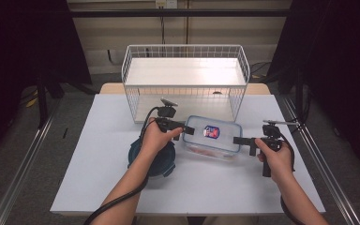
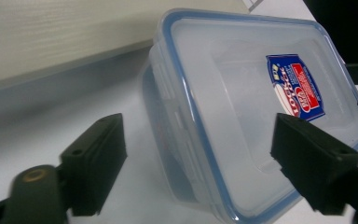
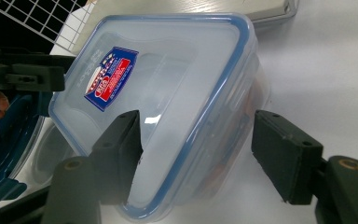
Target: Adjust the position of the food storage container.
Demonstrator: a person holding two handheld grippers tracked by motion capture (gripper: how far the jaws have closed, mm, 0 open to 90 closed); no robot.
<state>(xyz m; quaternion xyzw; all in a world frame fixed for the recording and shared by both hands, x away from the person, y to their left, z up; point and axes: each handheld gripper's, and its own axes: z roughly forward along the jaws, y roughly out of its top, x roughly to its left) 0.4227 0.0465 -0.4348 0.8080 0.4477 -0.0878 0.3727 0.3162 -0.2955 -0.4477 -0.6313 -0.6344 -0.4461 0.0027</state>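
A clear rectangular food box (image 1: 212,136) with a blue-rimmed lid and a red and blue label lies mid-table, something reddish inside it. My left gripper (image 1: 187,131) is at its left short end. In the left gripper view the jaws (image 2: 203,163) straddle that end of the box (image 2: 242,107), the left jaw clear of the wall. My right gripper (image 1: 243,143) is at the right short end. Its jaws (image 3: 200,154) stand around the box's (image 3: 168,93) edge, one over the lid, the other a gap off the wall. Both grippers are open.
A white wire basket (image 1: 185,79) stands just behind the box at the table's (image 1: 98,178) far side. A dark blue round container (image 1: 152,159) sits under my left hand, also seen as a blue rim (image 3: 9,140) in the right gripper view.
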